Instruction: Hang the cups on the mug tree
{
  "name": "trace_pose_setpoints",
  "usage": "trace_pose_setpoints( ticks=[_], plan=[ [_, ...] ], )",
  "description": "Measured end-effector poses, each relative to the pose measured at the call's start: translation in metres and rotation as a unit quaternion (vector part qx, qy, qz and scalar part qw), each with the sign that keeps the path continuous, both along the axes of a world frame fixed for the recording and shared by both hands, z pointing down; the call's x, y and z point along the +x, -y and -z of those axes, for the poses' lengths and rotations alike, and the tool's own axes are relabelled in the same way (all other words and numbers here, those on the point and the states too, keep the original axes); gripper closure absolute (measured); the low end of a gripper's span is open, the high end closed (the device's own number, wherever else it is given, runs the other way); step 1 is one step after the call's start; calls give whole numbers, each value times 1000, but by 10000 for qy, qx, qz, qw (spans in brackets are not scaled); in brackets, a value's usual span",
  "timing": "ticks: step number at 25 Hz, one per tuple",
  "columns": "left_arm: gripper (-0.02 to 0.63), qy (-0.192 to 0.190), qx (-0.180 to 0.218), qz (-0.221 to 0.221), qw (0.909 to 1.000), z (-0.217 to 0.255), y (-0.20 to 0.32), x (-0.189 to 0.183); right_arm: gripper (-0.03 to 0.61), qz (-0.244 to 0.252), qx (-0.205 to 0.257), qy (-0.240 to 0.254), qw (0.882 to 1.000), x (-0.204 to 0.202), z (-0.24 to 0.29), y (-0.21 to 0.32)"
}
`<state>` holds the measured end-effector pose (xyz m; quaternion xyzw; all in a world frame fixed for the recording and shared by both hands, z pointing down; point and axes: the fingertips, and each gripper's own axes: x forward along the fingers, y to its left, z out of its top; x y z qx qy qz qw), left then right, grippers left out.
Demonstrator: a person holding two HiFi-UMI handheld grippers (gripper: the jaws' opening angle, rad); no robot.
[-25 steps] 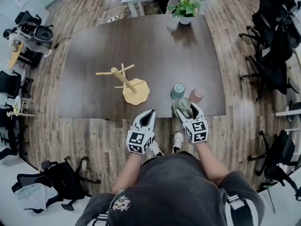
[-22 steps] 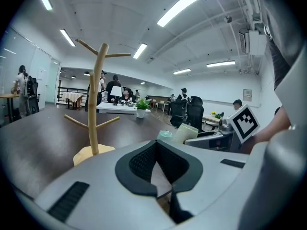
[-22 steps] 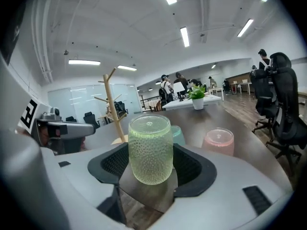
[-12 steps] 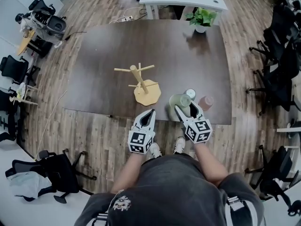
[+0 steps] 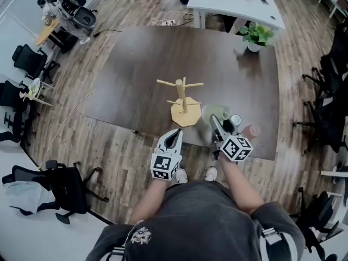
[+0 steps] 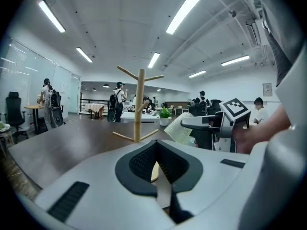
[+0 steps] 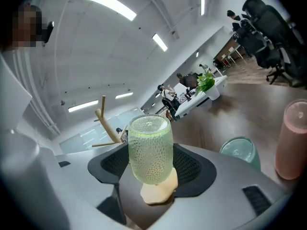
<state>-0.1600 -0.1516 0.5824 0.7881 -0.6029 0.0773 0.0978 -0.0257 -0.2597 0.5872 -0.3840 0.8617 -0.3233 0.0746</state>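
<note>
A wooden mug tree point(image 5: 183, 98) stands on the dark table point(image 5: 136, 75) near its front edge; it also shows in the left gripper view point(image 6: 139, 104). My right gripper point(image 5: 216, 123) is shut on a green dimpled cup point(image 5: 215, 113), held off the table just right of the tree's base. In the right gripper view the green cup point(image 7: 150, 147) sits upright between the jaws, with the tree point(image 7: 106, 125) behind it. A blue cup point(image 5: 235, 120) and a pink cup point(image 5: 251, 130) stand to the right. My left gripper point(image 5: 174, 133) hovers shut and empty at the front edge.
A potted plant point(image 5: 254, 36) sits at the table's far right corner. A white desk point(image 5: 239, 1) stands behind the table. Office chairs point(image 5: 334, 91) line the right side and the far left. The blue cup point(image 7: 240, 152) and pink cup point(image 7: 291, 140) stand close to my right gripper.
My right gripper has carried the green cup up and left, from beside the blue and pink cups to beside the tree's base. The left gripper has stayed put.
</note>
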Motion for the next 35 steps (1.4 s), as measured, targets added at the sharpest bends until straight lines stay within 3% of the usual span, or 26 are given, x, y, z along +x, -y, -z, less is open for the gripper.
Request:
trace_pose_setpoints(
  ticks=[4,9,21,35],
  plan=[
    [614,-1,16,142,9999,2,7,-13,273,21,-127,300,9995,-17,0,16],
    [614,303,11,118,9995,-1,13,-15,273,199,-201,326,9991,-39,-8,24],
    [614,252,-139,201,9994,-6,12,-21,273,571,-413,564,9959,-72,-32,29],
    [614,214,-32,329,9992,-3,5,-29,273,489,-969,1233,9864,-78,-61,25]
  ],
)
